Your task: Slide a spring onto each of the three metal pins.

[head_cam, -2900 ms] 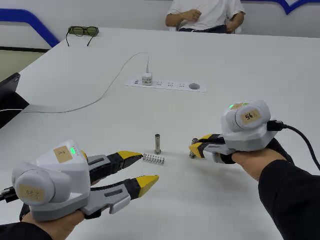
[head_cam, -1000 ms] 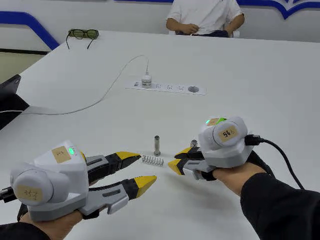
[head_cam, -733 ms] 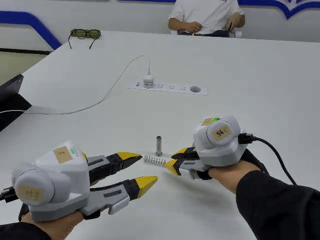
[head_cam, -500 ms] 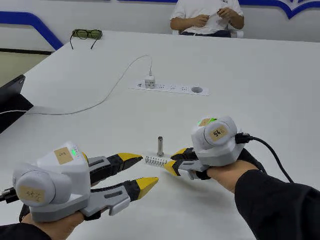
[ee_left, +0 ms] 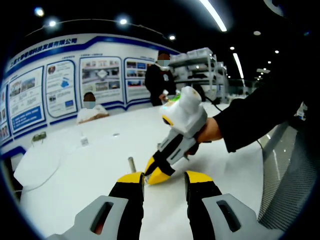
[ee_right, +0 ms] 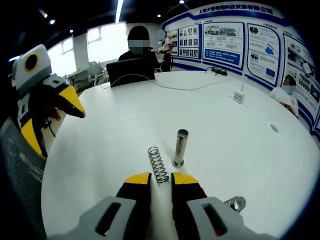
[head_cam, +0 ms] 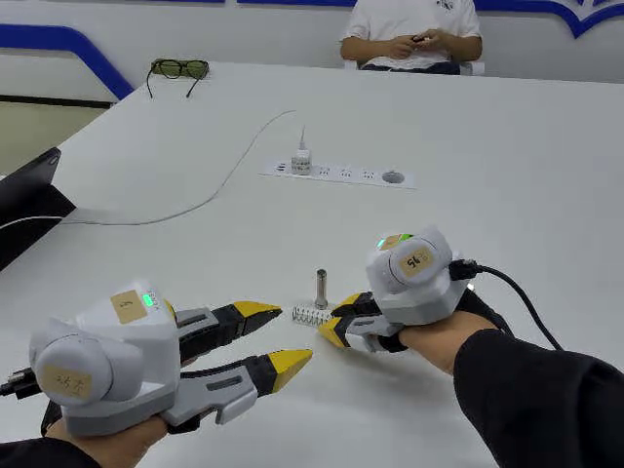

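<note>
Right tool (ee_right: 161, 177) is set narrow around spring (ee_right: 157, 162) end, unclamped, so pickup judged underway; next, spring to be gripped & threaded onto upright pin (ee_right: 180, 147).

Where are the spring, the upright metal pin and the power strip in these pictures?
spring (ee_right: 158, 165): right gripper view, on its middle coils.
upright metal pin (ee_right: 179, 146): right gripper view, on the middle of its shaft.
power strip (head_cam: 343, 174): head view, on its white top face, right of the plugged-in charger.
</note>
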